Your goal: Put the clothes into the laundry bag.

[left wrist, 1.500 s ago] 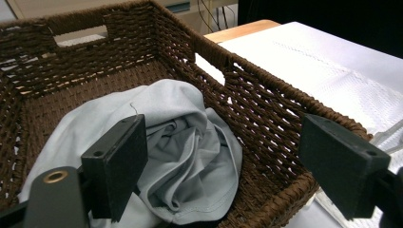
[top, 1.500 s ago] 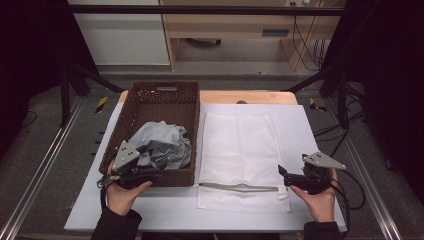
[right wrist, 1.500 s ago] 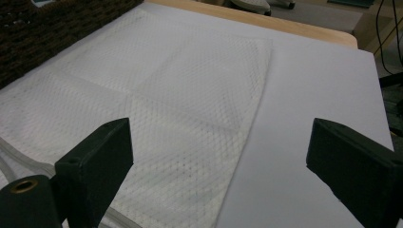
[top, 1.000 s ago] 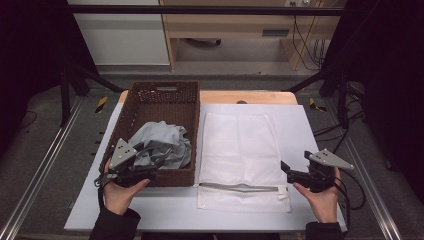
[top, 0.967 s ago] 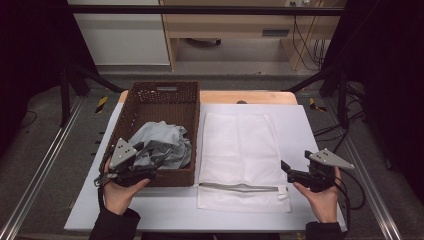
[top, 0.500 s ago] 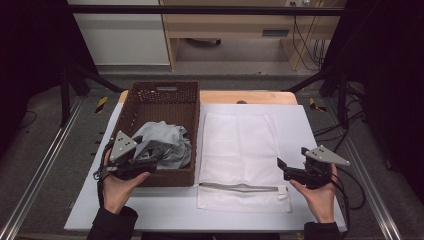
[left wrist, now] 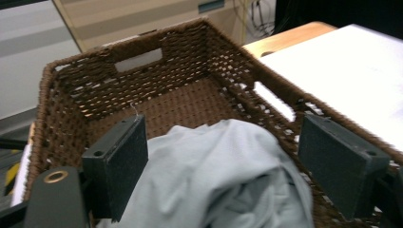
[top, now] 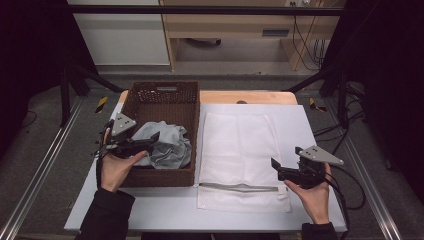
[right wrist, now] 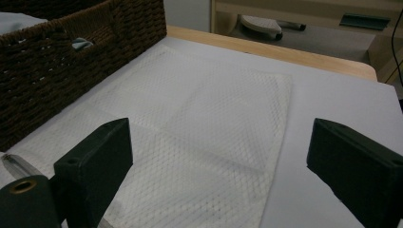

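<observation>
Black pads of your left claw (left wrist: 223, 175) stand wide apart over the grey cloth (left wrist: 214, 180), gripping nothing; that cloth lies bunched in the near end of the wicker basket (left wrist: 157, 90). Your right claw (right wrist: 228, 175) is equally wide, empty, above the white mesh bag (right wrist: 199, 123) flat on the bench (right wrist: 342, 104).

The light falls from above onto the table (top: 310, 125), which looks bright white. The room around it is very dark. The high view is a bit grainy. In the left gripper view the basket (left wrist: 190, 61) looks soft and blurry.
</observation>
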